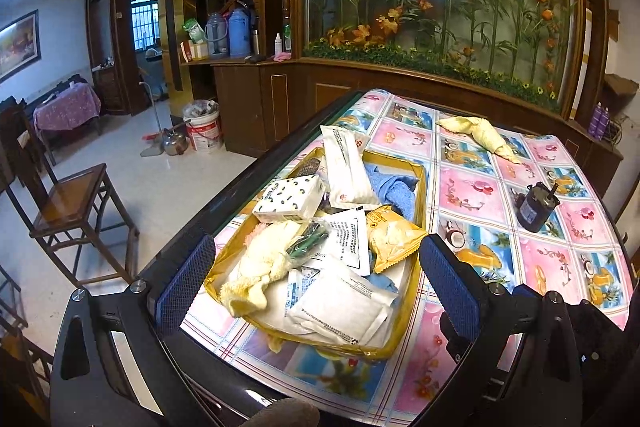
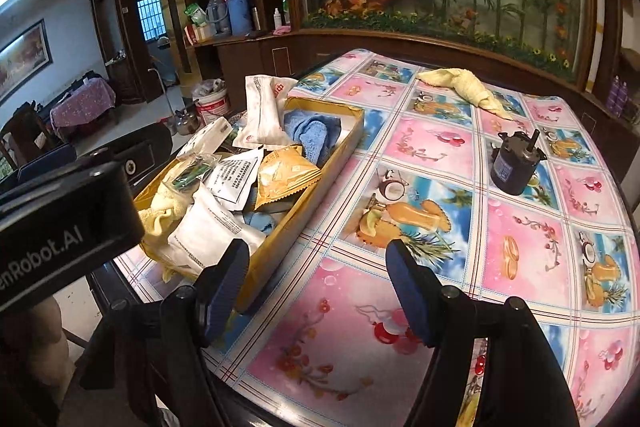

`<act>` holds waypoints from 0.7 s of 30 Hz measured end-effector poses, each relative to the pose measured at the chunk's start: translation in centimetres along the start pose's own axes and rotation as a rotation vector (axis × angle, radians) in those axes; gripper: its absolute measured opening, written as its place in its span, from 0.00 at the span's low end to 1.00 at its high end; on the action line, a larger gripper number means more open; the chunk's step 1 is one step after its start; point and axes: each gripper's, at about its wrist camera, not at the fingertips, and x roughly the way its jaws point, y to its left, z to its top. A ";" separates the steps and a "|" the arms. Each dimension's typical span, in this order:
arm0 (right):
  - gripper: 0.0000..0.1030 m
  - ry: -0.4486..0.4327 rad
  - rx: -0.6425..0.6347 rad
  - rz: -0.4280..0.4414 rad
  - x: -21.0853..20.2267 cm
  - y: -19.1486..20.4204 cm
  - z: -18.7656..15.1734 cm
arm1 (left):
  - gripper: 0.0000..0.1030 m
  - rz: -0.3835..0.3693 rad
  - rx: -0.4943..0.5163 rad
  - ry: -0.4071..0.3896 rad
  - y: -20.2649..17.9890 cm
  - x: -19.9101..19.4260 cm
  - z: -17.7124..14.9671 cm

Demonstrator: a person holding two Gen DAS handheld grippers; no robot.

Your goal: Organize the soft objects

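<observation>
Both grippers hang spread and empty at the near edge of the table (image 2: 400, 187): the left gripper (image 1: 316, 279) over the near end of the yellow box (image 1: 416, 279), the right gripper (image 2: 316, 291) just beside that box over bare cloth. The box is already heaped with packets, towels and a snack bag (image 1: 390, 237). Farther back, a yellow cloth (image 2: 464, 83) lies loose near the far edge, beyond a small black motor (image 2: 510, 167); I judge it the last soft thing, so the right gripper must reach past the motor and pinch it.
</observation>
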 end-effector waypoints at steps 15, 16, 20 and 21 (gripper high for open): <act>0.69 0.032 -0.072 -0.015 1.2 2.1 -0.3 | 1.00 -0.008 -0.032 0.050 1.6 1.9 -0.8; 0.69 0.038 -0.075 -0.018 1.3 2.2 -0.4 | 1.00 -0.011 -0.035 0.054 1.7 2.0 -0.8; 0.69 0.053 -0.092 -0.041 1.7 2.4 -0.5 | 1.00 -0.019 -0.049 0.073 2.1 2.7 -0.9; 0.69 0.055 -0.094 -0.044 1.7 2.5 -0.5 | 1.00 -0.019 -0.051 0.078 2.2 2.8 -1.0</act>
